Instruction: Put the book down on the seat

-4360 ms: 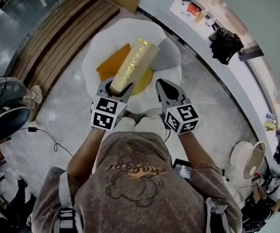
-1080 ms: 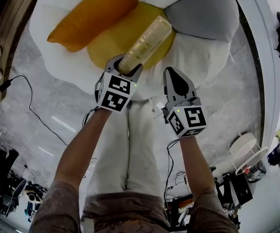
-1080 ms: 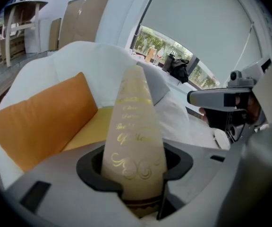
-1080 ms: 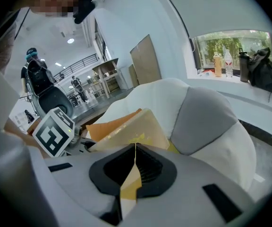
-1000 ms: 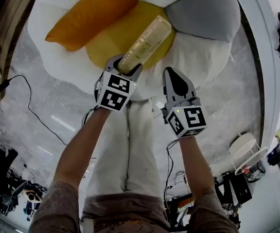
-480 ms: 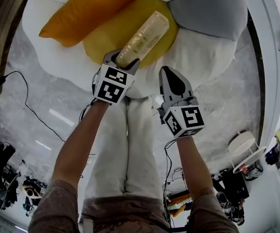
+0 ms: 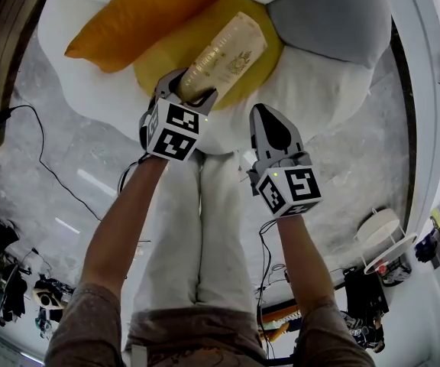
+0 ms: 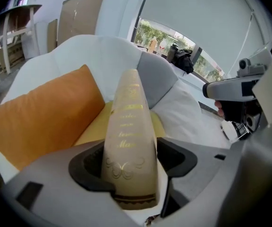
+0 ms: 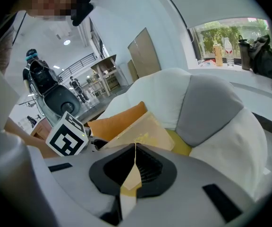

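Book (image 8: 128,126), gilt-lettered face up, between the jaws of left gripper (image 8: 131,164); jaws just opened wider, standing roughly half apart; sliver of white showing between book and right-hand pad (image 8: 176,160), so apparently loose on it rather than clamped; near end within the jaws, far end reaching out over yellow cushion (image 7: 163,56) at the middle of white seat (image 7: 312,90); orange pillow (image 7: 136,17) on one side, grey pillow (image 7: 327,17) on the other. Right gripper (image 9: 135,167) closed to a hairline slit, holding nothing, hanging beside the left one near the seat's front edge.

Step in hand, by judgement: release of the book onto the seat, nearly complete. To do it well: keep the near end low until flat on the cushion; spread the jaws clear of both sides before drawing back; withdraw along the book's length, not sideways, to avoid a slide off the soft, domed cushion; keep the right gripper clear.

Hard to make out: contact of the far end with the cushion, or a hover just above; contact of the left-hand pad with the book; underside hidden in every view; lettering too blurred to read; back of the seat cut off at the top of the head view.
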`<state>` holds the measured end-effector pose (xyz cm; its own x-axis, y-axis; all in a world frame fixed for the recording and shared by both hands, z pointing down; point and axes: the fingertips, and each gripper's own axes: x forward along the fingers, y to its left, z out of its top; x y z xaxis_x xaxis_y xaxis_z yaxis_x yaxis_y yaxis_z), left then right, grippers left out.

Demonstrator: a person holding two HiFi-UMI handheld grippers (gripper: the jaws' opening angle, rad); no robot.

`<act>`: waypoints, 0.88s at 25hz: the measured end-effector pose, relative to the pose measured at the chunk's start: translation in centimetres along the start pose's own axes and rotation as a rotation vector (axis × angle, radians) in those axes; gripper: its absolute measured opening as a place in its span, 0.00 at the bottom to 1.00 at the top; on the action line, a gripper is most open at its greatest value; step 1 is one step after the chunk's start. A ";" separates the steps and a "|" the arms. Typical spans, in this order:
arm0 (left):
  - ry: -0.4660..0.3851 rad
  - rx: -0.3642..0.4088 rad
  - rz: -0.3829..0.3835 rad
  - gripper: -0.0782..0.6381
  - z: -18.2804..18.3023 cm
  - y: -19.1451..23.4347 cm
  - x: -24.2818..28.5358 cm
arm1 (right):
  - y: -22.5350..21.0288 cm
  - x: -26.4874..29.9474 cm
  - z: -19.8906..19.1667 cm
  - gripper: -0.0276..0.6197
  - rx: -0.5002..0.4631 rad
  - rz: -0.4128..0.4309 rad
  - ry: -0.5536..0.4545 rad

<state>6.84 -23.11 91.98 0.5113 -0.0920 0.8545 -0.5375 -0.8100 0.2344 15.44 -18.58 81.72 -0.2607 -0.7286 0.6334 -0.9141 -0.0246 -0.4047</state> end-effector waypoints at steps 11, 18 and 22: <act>0.008 -0.015 0.080 0.75 0.1 1.6 -0.1 | 0.8 0.2 0.3 0.08 0.000 0.031 0.010; 0.008 -0.015 0.129 0.82 0.3 2.2 -1.2 | 1.0 -0.5 1.1 0.08 -0.008 0.033 0.010; 0.004 -0.072 0.099 0.82 1.3 1.6 -2.3 | 1.2 -1.1 1.8 0.08 -0.001 0.036 0.010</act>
<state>5.67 -24.90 89.82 0.4510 -0.1669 0.8768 -0.6320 -0.7533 0.1817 15.21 -19.05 79.35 -0.2963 -0.7222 0.6250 -0.9046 0.0022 -0.4263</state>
